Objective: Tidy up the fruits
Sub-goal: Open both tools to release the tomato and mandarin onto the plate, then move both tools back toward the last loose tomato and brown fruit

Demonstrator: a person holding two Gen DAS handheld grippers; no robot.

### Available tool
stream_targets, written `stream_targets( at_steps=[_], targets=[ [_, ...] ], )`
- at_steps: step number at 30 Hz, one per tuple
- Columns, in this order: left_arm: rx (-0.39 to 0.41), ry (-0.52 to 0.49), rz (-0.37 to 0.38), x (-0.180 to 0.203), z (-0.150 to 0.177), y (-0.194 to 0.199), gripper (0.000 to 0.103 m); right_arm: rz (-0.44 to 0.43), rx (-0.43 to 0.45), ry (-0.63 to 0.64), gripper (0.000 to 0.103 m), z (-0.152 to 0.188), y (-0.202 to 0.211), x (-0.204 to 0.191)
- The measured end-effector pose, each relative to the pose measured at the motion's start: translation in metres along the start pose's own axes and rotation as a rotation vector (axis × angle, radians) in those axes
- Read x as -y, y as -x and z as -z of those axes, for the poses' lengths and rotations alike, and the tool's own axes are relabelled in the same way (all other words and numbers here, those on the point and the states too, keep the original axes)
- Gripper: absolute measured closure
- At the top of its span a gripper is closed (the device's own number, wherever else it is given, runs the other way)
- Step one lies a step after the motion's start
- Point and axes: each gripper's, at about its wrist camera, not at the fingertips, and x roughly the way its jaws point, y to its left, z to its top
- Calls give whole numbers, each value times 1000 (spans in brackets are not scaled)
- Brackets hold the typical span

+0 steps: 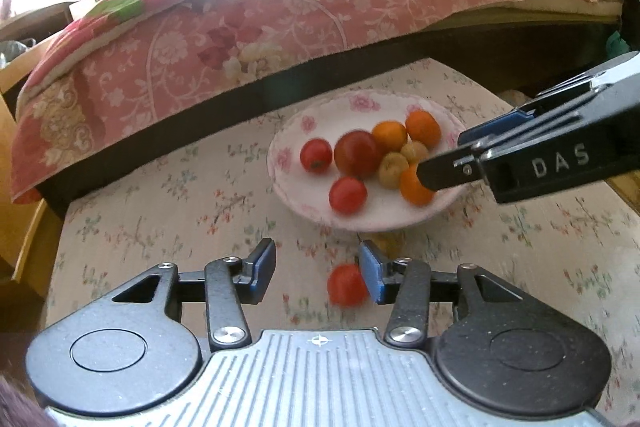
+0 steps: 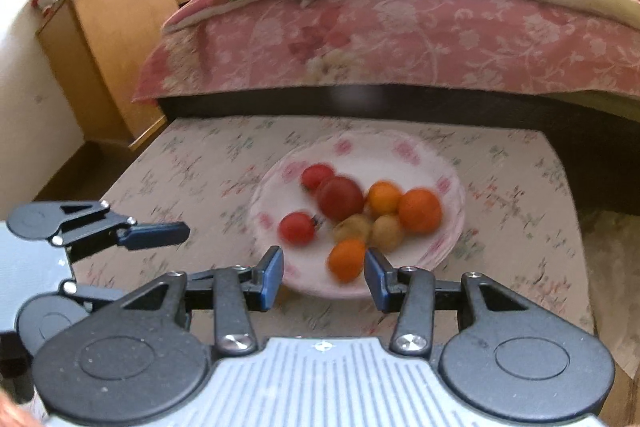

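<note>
A white plate with pink flowers (image 1: pixel 362 225) (image 2: pixel 450 163) sits mid-table. It holds three red tomatoes (image 1: pixel 357 153), three oranges (image 1: pixel 390 136) and two yellow-green fruits (image 1: pixel 394 169). One more red tomato (image 1: pixel 347 285) lies on the tablecloth in front of the plate, between the fingers of my open left gripper (image 1: pixel 318 275) and close to its right pad. My right gripper (image 2: pixel 324 275) (image 1: pixel 440 157) is open over the plate's near side. The nearest orange (image 2: pixel 347 259) lies between its fingers, beside the right pad.
The small table has a floral cloth (image 1: pixel 160 211). A yellowish thing (image 1: pixel 389 241) shows dimly under the plate's front rim. A bed with pink floral bedding (image 1: pixel 240 39) runs right behind the table. A wooden cabinet (image 2: pixel 116 39) stands at the left.
</note>
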Motion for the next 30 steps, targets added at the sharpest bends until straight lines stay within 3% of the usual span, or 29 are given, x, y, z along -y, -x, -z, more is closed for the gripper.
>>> stream_targets(
  at_steps=[6, 14, 27, 30],
  targets=[
    [-34, -6, 19, 0, 17, 11, 48, -30, -52, -4, 58, 19, -8, -12],
    [-43, -4, 57, -3, 30, 12, 48, 0, -74, 33, 58, 34, -36, -22],
    [-57, -6, 96, -8, 42, 4, 46, 12, 28, 25, 58, 39, -58, -31],
    [-56, -6, 92, -9, 43, 3, 46, 39, 32, 76, 73, 40, -59, -39]
  ],
)
